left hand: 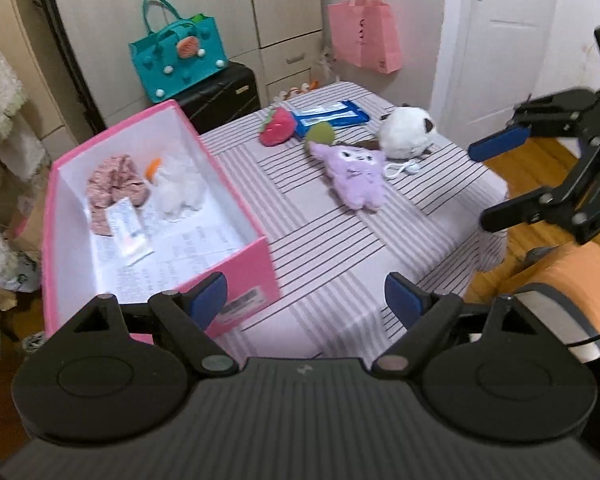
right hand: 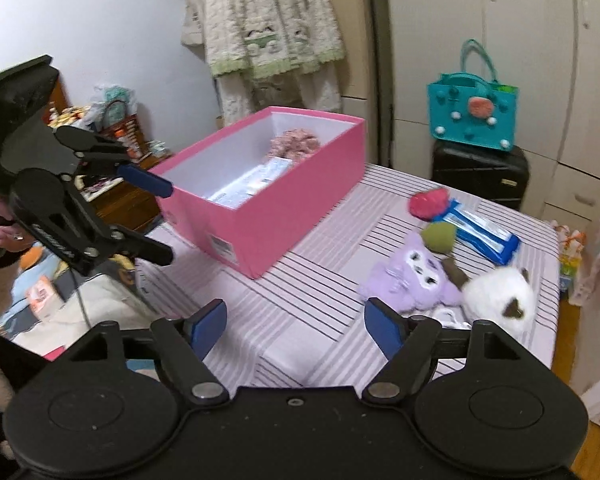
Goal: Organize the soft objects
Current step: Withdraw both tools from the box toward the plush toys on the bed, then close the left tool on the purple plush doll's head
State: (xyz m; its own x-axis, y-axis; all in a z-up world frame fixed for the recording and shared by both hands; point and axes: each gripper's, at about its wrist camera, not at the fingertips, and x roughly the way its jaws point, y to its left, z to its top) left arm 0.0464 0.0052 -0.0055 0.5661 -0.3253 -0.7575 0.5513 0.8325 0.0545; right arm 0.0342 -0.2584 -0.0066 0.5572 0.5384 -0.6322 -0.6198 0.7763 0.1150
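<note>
A pink box point(left hand: 242, 254) stands on the left of the striped table point(left hand: 332, 264). It holds a pink knit piece point(left hand: 114, 184), a white plush point(left hand: 176, 190) and a packet point(left hand: 130, 234). Out on the cloth lie a strawberry plush point(left hand: 276, 126), a green ball point(left hand: 321, 135), a purple plush point(left hand: 354, 172) and a white round plush point(left hand: 406, 132). My left gripper point(left hand: 306, 300) is open over the near cloth beside the box, holding nothing. Open too, my right gripper point(right hand: 296, 326) hovers short of the purple plush point(right hand: 412, 276) and the white plush point(right hand: 500, 296); its fingers are bare.
A blue packet point(left hand: 332, 114) lies behind the toys. Past the table a teal bag point(left hand: 178, 56) sits on a black suitcase point(left hand: 224, 96), and a pink paper bag point(left hand: 366, 36) hangs by the door point(left hand: 500, 20). The table's right edge drops to wood floor point(left hand: 540, 168).
</note>
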